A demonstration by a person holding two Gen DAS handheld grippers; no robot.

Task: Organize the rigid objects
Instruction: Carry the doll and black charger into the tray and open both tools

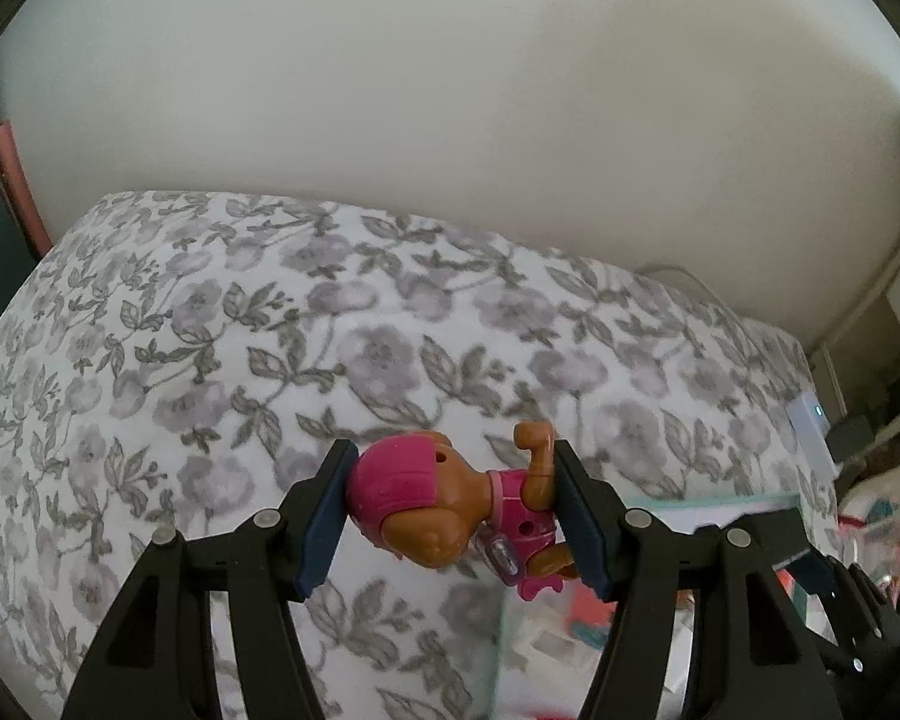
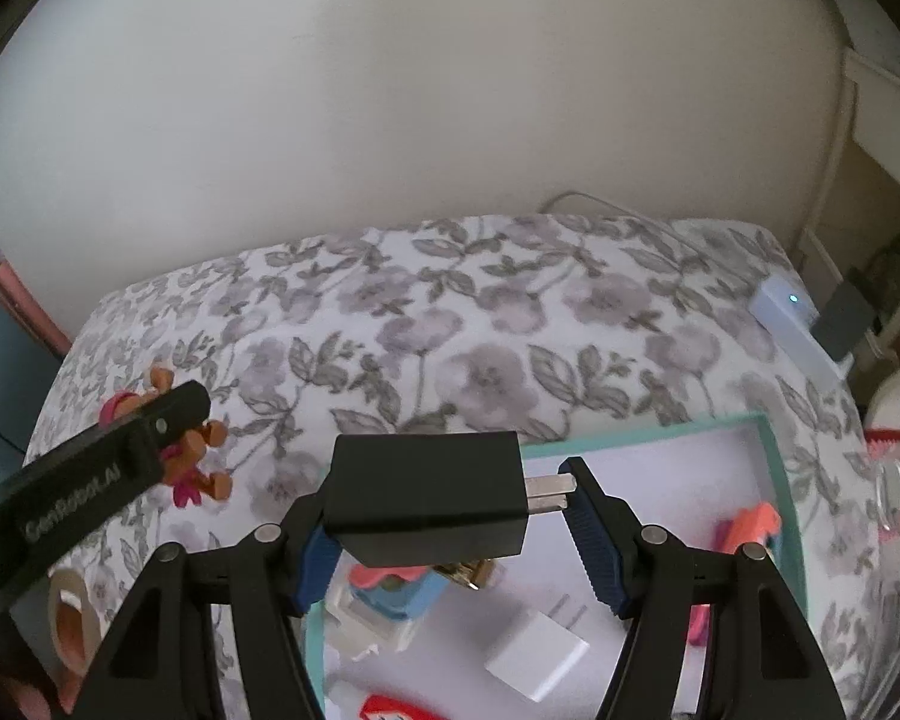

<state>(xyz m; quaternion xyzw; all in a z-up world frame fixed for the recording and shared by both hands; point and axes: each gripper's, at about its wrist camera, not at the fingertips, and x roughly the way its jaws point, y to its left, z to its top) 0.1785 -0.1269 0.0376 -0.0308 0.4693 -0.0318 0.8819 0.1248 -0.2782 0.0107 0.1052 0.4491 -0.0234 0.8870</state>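
Observation:
My left gripper [image 1: 453, 516] is shut on a toy dog figure [image 1: 426, 504] with a pink helmet and brown body, held sideways above the floral bedspread [image 1: 240, 330]. In the right wrist view that left gripper [image 2: 177, 420] shows at the left with the toy dog figure [image 2: 195, 459] in it. A black power adapter [image 2: 426, 492] sits crosswise in my right gripper [image 2: 456, 540], which is shut on it, the metal prongs against the right finger. Both hang near a teal-rimmed tray [image 2: 774, 480] with a white floor.
The tray holds a white charger [image 2: 537, 660], a blue and coral toy [image 2: 390, 594] and a coral piece [image 2: 750, 528]. A tape roll [image 2: 72, 618] lies left of the tray. A white device with a blue light [image 2: 792, 312] sits at the bed's right edge; a wall stands behind.

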